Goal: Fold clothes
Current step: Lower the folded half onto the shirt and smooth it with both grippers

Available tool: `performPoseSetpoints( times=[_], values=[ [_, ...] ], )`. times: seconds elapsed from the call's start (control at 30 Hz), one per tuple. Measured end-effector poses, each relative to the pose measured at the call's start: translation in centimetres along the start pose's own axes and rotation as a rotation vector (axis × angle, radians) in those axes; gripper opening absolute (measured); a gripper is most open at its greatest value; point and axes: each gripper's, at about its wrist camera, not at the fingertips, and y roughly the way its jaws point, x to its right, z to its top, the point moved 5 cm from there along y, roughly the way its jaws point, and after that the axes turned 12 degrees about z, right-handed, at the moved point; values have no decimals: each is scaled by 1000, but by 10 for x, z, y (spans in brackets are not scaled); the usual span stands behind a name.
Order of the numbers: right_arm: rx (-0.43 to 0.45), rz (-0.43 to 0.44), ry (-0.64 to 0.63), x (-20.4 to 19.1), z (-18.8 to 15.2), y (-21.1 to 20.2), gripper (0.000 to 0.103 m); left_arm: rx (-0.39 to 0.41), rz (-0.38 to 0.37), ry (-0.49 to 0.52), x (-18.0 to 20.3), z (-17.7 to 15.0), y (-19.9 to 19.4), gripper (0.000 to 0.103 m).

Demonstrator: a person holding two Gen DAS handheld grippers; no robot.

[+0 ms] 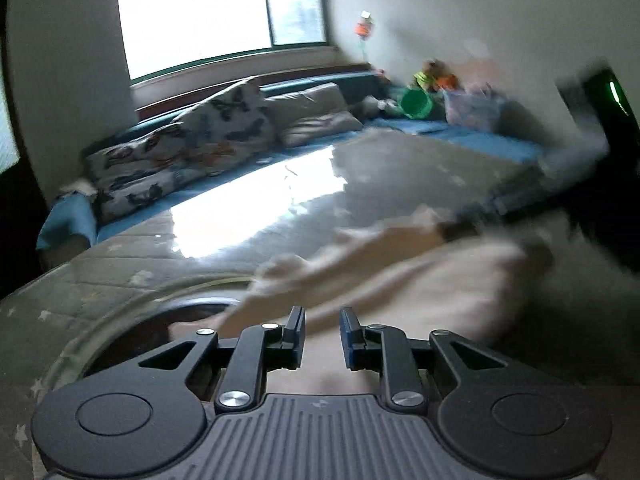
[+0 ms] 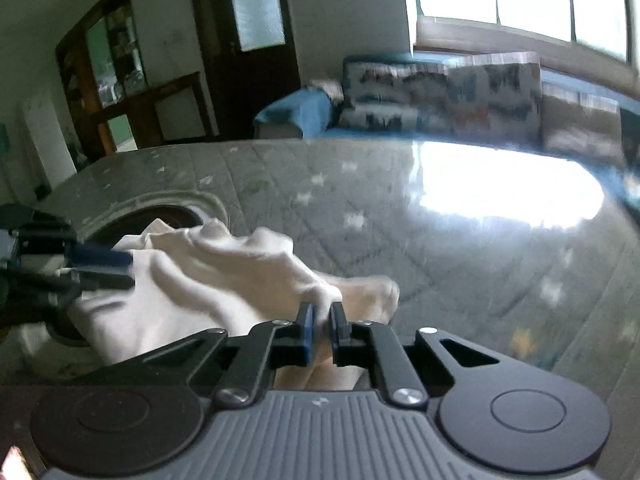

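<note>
A pale cream garment [image 2: 208, 276] lies crumpled on the grey quilted table cover [image 2: 400, 208]; it shows blurred in the left wrist view [image 1: 400, 272]. My right gripper [image 2: 323, 312] is shut on a bunched fold of the garment. My left gripper [image 1: 322, 320] has its jaws a little apart over the cloth, with nothing pinched between them. In the right wrist view the left gripper [image 2: 116, 268] sits at the garment's left edge, fingers [image 2: 100, 258] against the cloth. The right gripper shows as a dark blur at the right of the left wrist view [image 1: 600, 184].
A round hole [image 2: 160, 220] with a raised rim opens in the table cover beside the garment. A blue sofa with patterned cushions [image 1: 180, 152] runs behind the table under the window. A green bucket [image 1: 416, 104] and toys sit at the far right corner.
</note>
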Motion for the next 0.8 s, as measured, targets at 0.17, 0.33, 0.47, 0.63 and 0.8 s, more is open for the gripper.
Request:
performPoseSetpoints(
  times=[0.17, 0.33, 0.47, 0.63, 0.8],
  values=[
    [-7, -51, -29, 5, 5, 4, 9, -40, -14, 21, 4, -16, 6, 22],
    [15, -88, 32, 23, 3, 0, 14, -54, -35, -34, -8, -13, 5, 22],
    [67, -31, 15, 3, 14, -9, 15, -85, -16, -79, -26, -10, 18, 22],
    [18, 51, 36, -13, 8, 19, 15, -123, 8, -136, -49, -7, 34, 22],
    [-11, 31, 79, 0, -1, 40, 11, -161, 33, -193, -71, -3, 51, 21]
  ],
)
